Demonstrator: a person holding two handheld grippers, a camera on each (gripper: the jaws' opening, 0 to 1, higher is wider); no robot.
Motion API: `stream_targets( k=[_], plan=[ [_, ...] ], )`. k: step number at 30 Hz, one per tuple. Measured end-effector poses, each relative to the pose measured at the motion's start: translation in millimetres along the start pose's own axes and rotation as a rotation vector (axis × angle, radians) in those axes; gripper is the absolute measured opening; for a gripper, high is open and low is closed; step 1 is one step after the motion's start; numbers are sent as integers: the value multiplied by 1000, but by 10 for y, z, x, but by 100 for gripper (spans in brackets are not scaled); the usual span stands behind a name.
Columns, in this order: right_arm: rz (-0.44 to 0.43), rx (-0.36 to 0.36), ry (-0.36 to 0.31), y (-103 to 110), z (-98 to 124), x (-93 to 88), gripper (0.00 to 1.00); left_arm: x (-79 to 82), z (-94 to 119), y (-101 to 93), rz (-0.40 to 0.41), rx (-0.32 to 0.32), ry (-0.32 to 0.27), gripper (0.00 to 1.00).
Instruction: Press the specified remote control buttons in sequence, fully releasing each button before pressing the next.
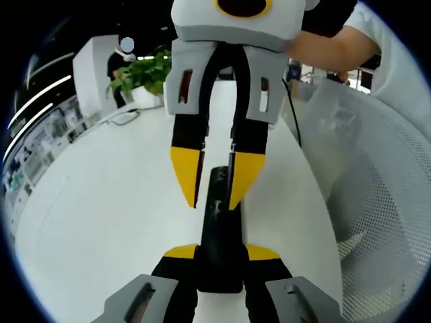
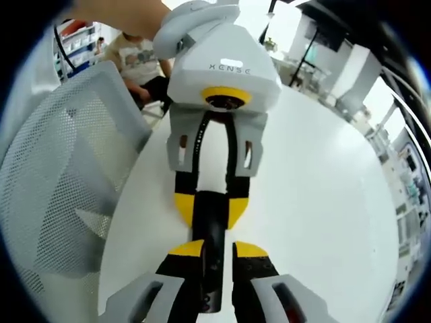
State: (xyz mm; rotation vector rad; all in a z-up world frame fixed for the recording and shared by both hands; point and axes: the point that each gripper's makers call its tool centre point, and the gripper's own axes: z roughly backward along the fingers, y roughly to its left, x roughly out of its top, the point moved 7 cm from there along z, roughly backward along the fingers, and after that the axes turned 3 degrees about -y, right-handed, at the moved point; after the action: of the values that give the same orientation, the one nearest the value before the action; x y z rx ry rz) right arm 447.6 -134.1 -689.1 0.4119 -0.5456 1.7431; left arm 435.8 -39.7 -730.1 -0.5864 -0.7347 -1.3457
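Black remote [image 1: 219,235] on the white table [image 1: 101,215], near end clamped between the left gripper [image 1: 221,252] tips. Far end under the right gripper [image 1: 215,185], jaws narrow, yellow tips on the buttons. Mesh chair [image 1: 377,202] right; potted plant [image 1: 145,74] far left.

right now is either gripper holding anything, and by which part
The left gripper holds the black remote by its near end, fingers on its two long sides. The right gripper hangs over it, its fingers close together, gripping nothing.
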Motion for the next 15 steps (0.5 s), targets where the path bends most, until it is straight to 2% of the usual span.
stream_targets(
  k=[15],
  plan=[
    [-66, -3, -36, 28, 116, -141, 20, 1, 3, -1, -4, 1, -8, 24]
  ],
)
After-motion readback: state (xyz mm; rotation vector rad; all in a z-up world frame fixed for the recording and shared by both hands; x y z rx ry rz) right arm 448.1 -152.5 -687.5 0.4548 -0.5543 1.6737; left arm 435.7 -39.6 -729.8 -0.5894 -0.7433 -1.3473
